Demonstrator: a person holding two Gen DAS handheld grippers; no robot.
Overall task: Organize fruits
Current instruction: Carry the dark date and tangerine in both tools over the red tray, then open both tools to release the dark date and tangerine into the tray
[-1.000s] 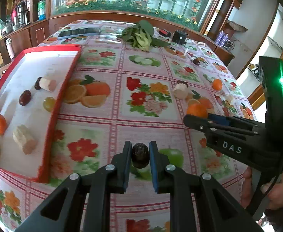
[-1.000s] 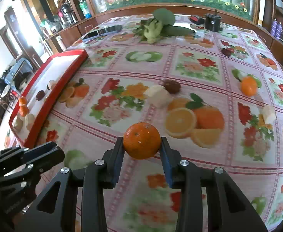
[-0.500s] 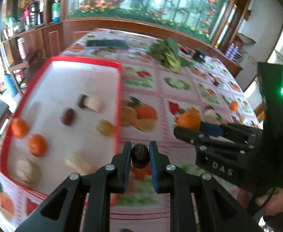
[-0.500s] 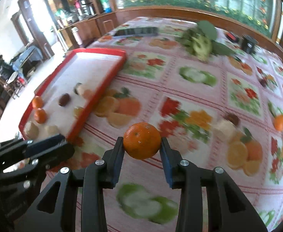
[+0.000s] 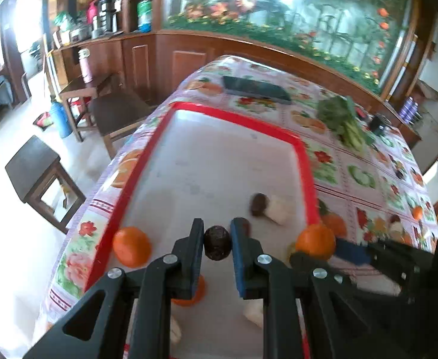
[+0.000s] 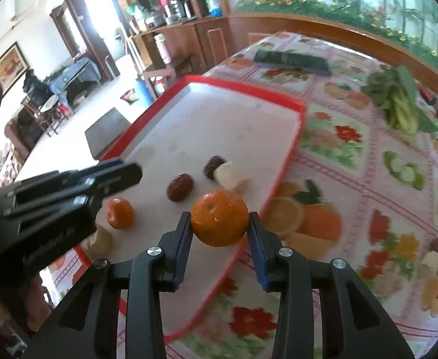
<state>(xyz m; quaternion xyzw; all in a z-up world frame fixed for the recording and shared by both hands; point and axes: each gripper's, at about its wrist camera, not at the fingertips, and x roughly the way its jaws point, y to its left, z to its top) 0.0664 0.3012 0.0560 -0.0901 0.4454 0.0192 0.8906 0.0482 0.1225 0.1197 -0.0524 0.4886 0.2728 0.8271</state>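
Carrying both loads over the red tray: left gripper clamps a dark date, right gripper pinches an orange; several fruits already in the tray, more loose at far right on the tablecloth.

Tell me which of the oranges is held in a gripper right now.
The orange clamped in the right gripper, above the red tray's near edge. The smaller orange lies loose on the tray.
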